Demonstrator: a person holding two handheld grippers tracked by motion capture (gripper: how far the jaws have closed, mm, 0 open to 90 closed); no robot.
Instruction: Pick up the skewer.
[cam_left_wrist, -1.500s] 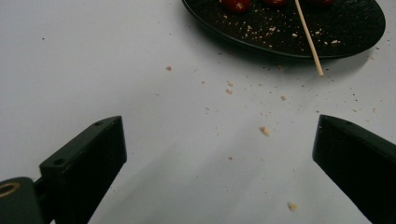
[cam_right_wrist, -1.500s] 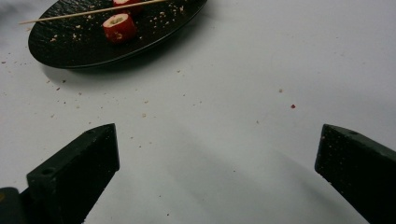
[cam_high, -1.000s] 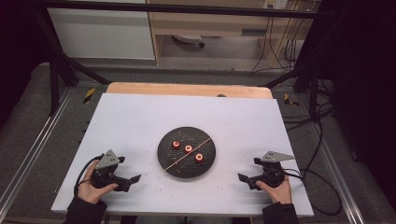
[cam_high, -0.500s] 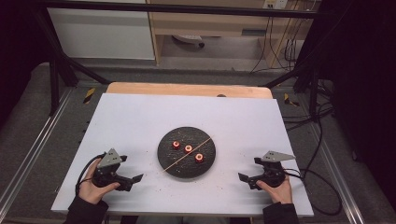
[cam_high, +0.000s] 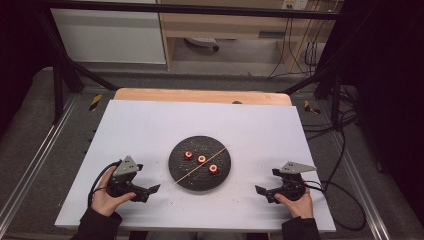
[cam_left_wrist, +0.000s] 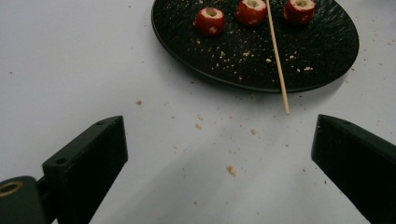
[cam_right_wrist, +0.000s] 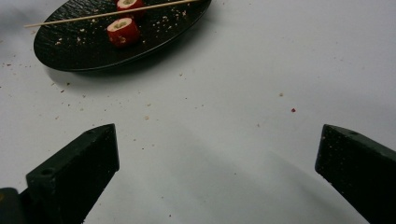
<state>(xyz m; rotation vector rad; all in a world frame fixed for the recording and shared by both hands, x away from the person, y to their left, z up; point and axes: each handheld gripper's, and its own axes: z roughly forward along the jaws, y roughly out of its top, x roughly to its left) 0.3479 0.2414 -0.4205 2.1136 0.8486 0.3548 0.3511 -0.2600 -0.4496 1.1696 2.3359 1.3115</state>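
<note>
A round black plate (cam_high: 179, 170) sits mid-table with three small red cored fruit pieces (cam_high: 201, 159) in a row. A thin wooden skewer (cam_high: 197, 166) lies slantwise across the plate, its tip overhanging the near-left rim. My left gripper (cam_high: 150, 191) rests on the table left of the plate, open and holding nothing. The left gripper view shows the plate (cam_left_wrist: 233, 70), the fruit pieces (cam_left_wrist: 209, 20) and the skewer (cam_left_wrist: 278, 60) ahead of its wide jaws. My right gripper (cam_high: 262, 192) lies right of the plate, open and empty; its view has the plate (cam_right_wrist: 84, 51) at upper left.
The white table top (cam_high: 150, 125) carries scattered crumbs (cam_left_wrist: 231, 170) near the plate. A wooden strip (cam_high: 200, 96) runs along the far edge. Metal frame legs and cables (cam_high: 345, 150) stand beside the table on the right.
My left gripper has crept slightly right, toward the plate. The right gripper and the plate have not visibly moved.
</note>
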